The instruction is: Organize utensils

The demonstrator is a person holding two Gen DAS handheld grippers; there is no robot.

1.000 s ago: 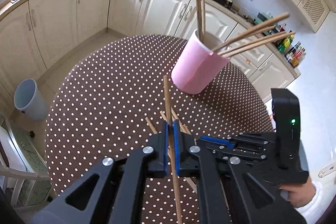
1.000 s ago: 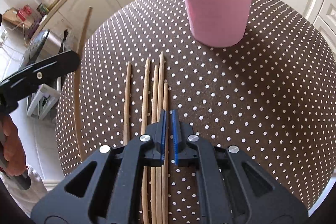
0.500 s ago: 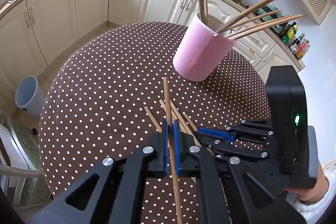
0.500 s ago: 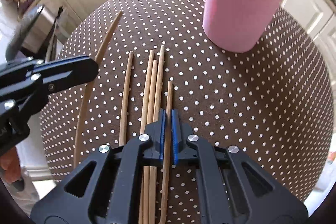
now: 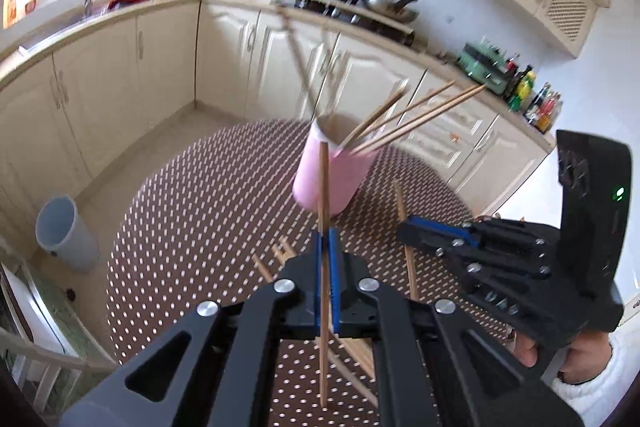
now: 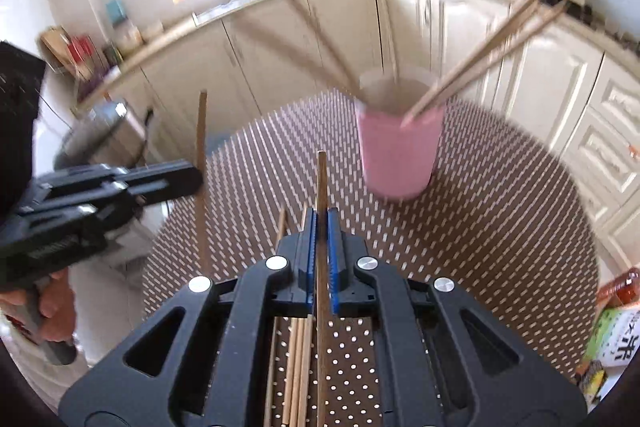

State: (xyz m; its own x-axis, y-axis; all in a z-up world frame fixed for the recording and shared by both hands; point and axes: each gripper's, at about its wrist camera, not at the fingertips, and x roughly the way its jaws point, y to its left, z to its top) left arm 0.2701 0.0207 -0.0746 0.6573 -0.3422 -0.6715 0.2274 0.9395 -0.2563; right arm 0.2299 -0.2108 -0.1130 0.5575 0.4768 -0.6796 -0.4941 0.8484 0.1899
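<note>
Chopsticks (image 5: 325, 187) pinched in both tools, pink cup (image 6: 398, 155) well inside table edge (image 6: 576, 227)

Both wrist cams sit above the table (image 5: 180, 227), facing the cup (image 5: 332, 179) at close range. Left cam views it from left, right cam (image 6: 400, 155) from right; both share it.

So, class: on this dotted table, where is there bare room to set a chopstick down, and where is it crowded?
Bare cloth lies on the table to the right of the pink cup, out to the rim, and on its left half toward the grey bin. It is crowded near the front, where the loose chopsticks lie under the right tool, and around the left tool.
</note>
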